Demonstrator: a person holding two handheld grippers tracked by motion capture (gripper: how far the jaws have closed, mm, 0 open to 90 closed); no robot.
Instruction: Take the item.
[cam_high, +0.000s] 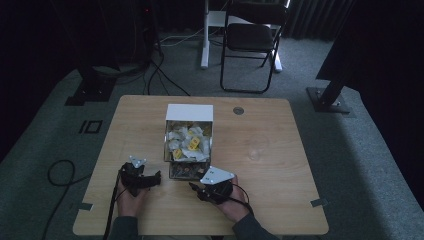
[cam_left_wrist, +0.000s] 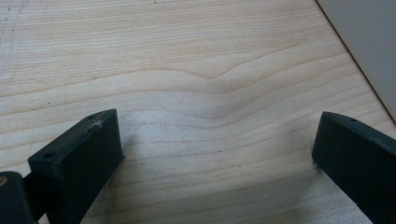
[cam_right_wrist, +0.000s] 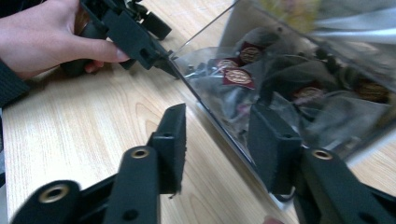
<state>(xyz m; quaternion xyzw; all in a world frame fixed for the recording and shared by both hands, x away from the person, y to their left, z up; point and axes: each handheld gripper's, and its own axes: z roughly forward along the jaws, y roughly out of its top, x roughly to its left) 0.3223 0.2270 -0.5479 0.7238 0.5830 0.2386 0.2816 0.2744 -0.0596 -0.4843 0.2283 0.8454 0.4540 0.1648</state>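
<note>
A clear box (cam_high: 189, 135) with a white top stands mid-table, full of pale and yellow sachets. Its low clear tray (cam_right_wrist: 280, 88) holds dark packets with red round labels. My right gripper (cam_right_wrist: 217, 140) is open at the tray's front; the thin clear wall runs between its jaws, one jaw outside and one over the packets, with a gap on both sides. In the high view the right gripper (cam_high: 196, 189) sits just in front of the tray. My left gripper (cam_left_wrist: 217, 149) is wide open over bare wood. The left gripper (cam_right_wrist: 140, 37) has its tip by the tray's corner.
The wooden table (cam_high: 280, 200) has a round grommet (cam_high: 238, 110) behind the box and a faint clear cup (cam_high: 257, 149) to its right. The box's white side (cam_left_wrist: 369, 46) is close to my left gripper. A folding chair (cam_high: 250, 40) stands beyond the table.
</note>
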